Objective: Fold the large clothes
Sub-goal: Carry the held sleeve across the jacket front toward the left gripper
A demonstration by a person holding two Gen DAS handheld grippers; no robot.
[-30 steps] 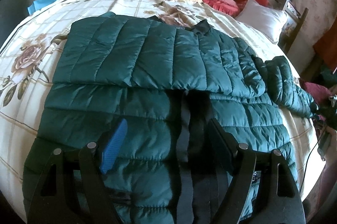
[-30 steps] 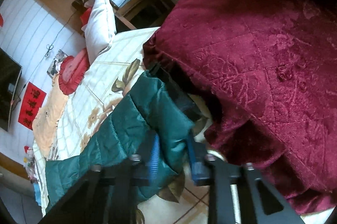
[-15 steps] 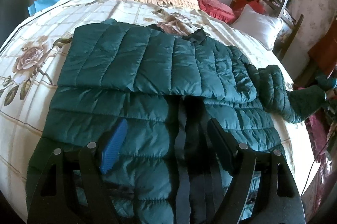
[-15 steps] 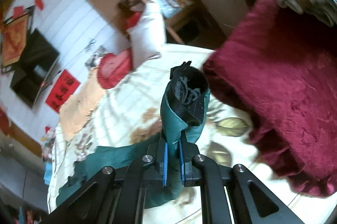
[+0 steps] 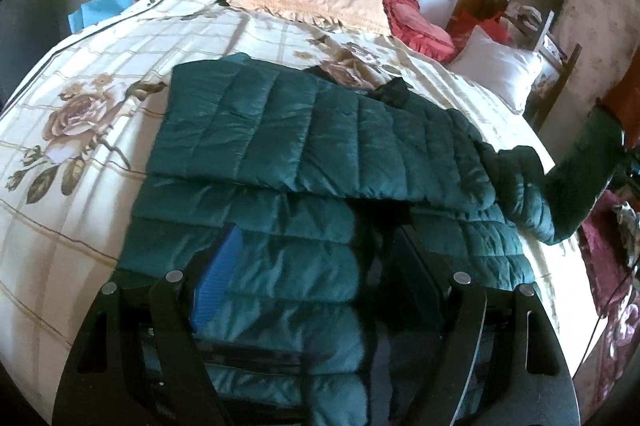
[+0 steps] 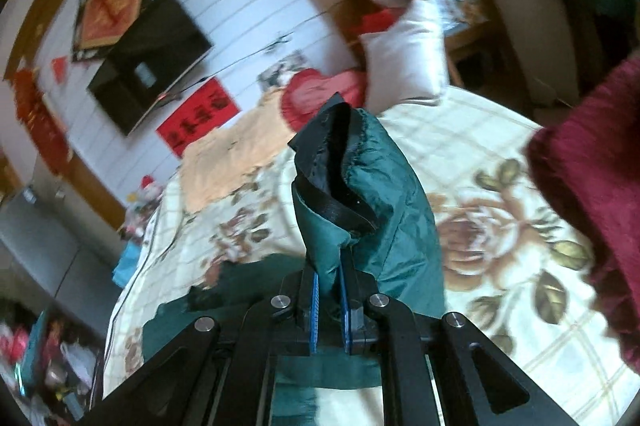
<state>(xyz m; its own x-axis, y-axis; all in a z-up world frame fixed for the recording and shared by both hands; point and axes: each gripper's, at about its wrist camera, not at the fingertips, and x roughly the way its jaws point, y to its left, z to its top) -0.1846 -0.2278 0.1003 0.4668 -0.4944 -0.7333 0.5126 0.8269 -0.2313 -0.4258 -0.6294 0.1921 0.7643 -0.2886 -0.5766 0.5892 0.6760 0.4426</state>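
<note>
On floral bedspread (image 5: 100, 74): quilted green jacket (image 5: 304, 146); left gripper (image 5: 316, 278) jaws wide apart | right gripper (image 6: 330, 306) clamps its cuff (image 6: 340, 178)

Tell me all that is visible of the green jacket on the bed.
The jacket is dark teal, quilted and shiny, with a black collar and zipper band. It lies spread on the floral bedspread, one sleeve folded across the chest. The right gripper is shut on the other sleeve's cuff, lifting it. The left gripper hangs open over the hem.
</note>
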